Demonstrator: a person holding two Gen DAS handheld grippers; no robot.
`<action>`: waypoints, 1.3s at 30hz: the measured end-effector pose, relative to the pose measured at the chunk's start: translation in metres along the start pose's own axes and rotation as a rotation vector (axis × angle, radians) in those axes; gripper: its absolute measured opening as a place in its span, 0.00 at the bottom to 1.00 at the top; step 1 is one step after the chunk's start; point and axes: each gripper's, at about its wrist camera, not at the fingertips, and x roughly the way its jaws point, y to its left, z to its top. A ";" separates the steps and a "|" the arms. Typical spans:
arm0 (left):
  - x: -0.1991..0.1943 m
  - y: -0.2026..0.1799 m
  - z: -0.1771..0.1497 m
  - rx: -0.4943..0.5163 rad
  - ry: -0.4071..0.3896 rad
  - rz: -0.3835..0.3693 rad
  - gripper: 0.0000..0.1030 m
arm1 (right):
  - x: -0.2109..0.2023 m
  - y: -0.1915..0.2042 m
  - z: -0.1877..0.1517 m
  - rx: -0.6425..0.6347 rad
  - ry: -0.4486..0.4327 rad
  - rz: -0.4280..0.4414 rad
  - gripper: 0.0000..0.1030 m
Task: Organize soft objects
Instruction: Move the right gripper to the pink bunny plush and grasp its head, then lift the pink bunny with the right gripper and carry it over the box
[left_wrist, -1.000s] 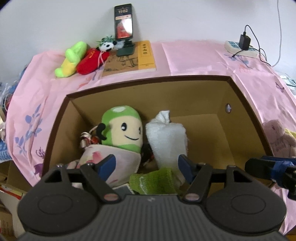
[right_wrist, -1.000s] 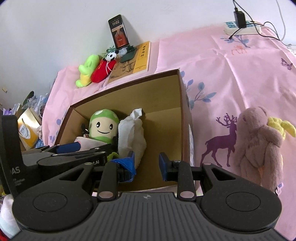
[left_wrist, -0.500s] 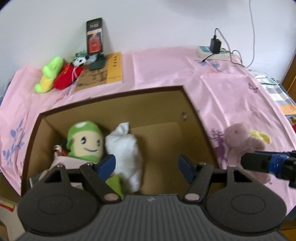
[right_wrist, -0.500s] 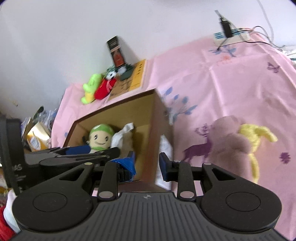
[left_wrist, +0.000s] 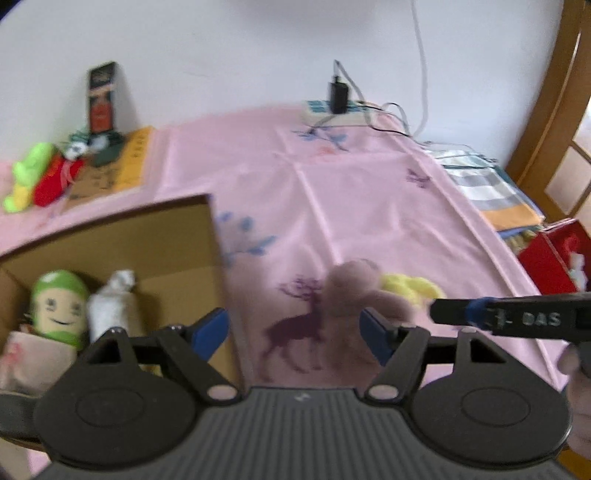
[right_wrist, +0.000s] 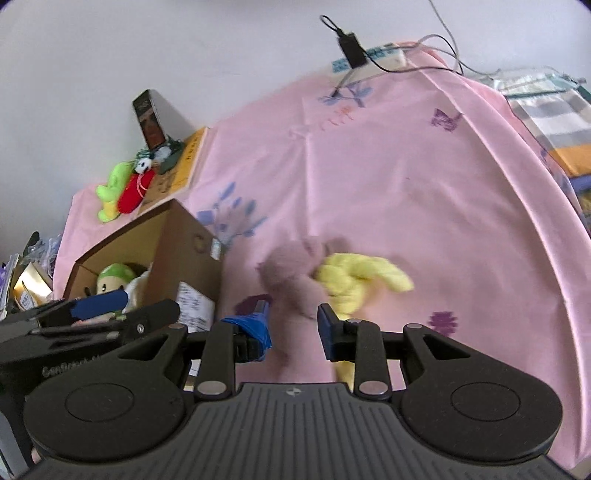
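Right wrist view: we count one brown plush bear (right_wrist: 291, 273) with one yellow plush (right_wrist: 360, 278) touching it, near the pink-clothed table's (right_wrist: 424, 192) front edge, beside one cardboard box (right_wrist: 184, 240). Both our right gripper (right_wrist: 293, 326) and left gripper (left_wrist: 295, 330) stand wide open, empty. The tool reads "DAS".

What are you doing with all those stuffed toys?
Someone is tidying soft toys into a cardboard box, with a hand-held gripper in each hand. A green-capped plush and a white cloth bundle are already inside. Both the left hand-held gripper and the right hand-held gripper are open and empty, pointed at a pinkish-brown teddy lying on the pink cloth beside the box.
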 end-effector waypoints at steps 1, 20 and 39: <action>0.004 -0.005 -0.001 -0.008 0.008 -0.017 0.71 | 0.000 -0.005 0.001 0.003 0.004 0.002 0.12; 0.070 -0.026 -0.026 -0.177 0.063 -0.081 0.73 | 0.038 -0.042 0.040 -0.074 0.123 0.175 0.12; 0.101 -0.020 -0.017 -0.234 0.069 -0.119 0.75 | 0.112 0.003 0.062 -0.335 0.303 0.210 0.16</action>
